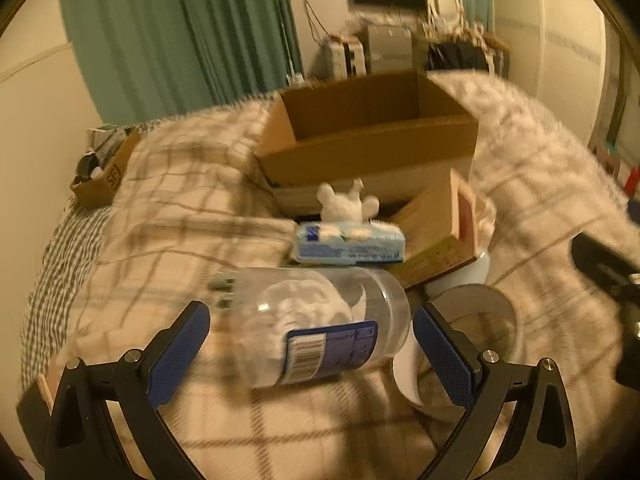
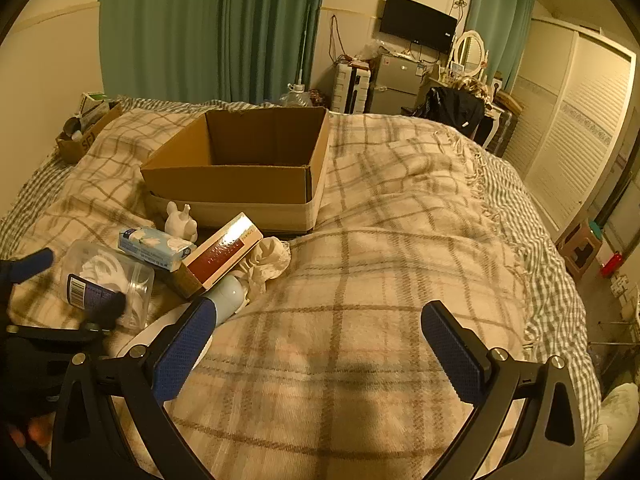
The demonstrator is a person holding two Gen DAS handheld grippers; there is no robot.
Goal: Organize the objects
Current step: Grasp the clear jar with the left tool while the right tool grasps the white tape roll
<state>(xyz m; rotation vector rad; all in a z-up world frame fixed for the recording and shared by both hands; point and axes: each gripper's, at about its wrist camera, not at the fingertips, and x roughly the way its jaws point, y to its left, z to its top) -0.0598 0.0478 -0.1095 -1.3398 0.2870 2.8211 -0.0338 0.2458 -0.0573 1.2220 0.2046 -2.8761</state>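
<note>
Plaid-blanketed bed [image 2: 360, 264] carrying everything. Open cardboard box [image 2: 240, 160] toward the head of the bed, apparently empty, so likely nothing sorted yet. Heaped just in front of its near wall, toward the bed's left side: flat red-and-tan carton [image 2: 220, 258] propped on a pale bottle [image 2: 228, 294]; clear plastic jar [image 1: 320, 324] on its side; blue tissue pack [image 1: 348, 242]; crumpled cloth [image 2: 270, 260]; small white figurine [image 2: 182, 220] nearest the box. Left gripper [image 1: 312, 354] with fingers spread wide either side of the jar, not yet touching. Right gripper [image 2: 320, 354] with fingers apart over bare blanket, holding nothing. Whole pile probably left to move.
</note>
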